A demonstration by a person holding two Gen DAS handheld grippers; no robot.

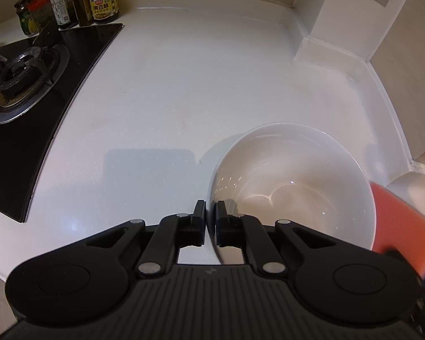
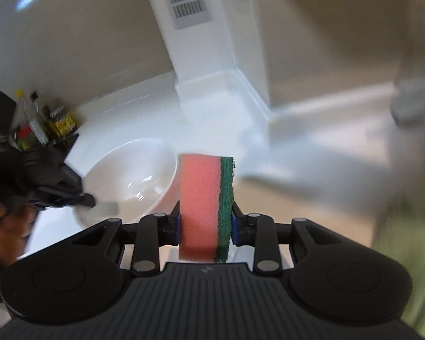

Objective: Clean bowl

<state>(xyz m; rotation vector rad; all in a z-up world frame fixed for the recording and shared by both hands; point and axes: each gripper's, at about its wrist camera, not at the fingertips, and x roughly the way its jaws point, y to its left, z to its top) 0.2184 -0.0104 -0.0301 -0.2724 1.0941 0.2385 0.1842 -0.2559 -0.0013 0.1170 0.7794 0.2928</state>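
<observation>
A white bowl rests on the white counter, tipped toward the camera, in the left wrist view. My left gripper is shut on its near-left rim, one finger inside and one outside. In the right wrist view the same bowl lies to the left, with the left gripper's dark fingers on its rim. My right gripper is shut on a pink sponge with a green scouring side, held upright just right of the bowl. That sponge shows blurred at the bowl's right edge.
A black gas hob with its burner occupies the counter's left side. Jars and bottles stand behind it against the wall. A white boxed column with a vent grille rises at the back. A hand shows at the left edge.
</observation>
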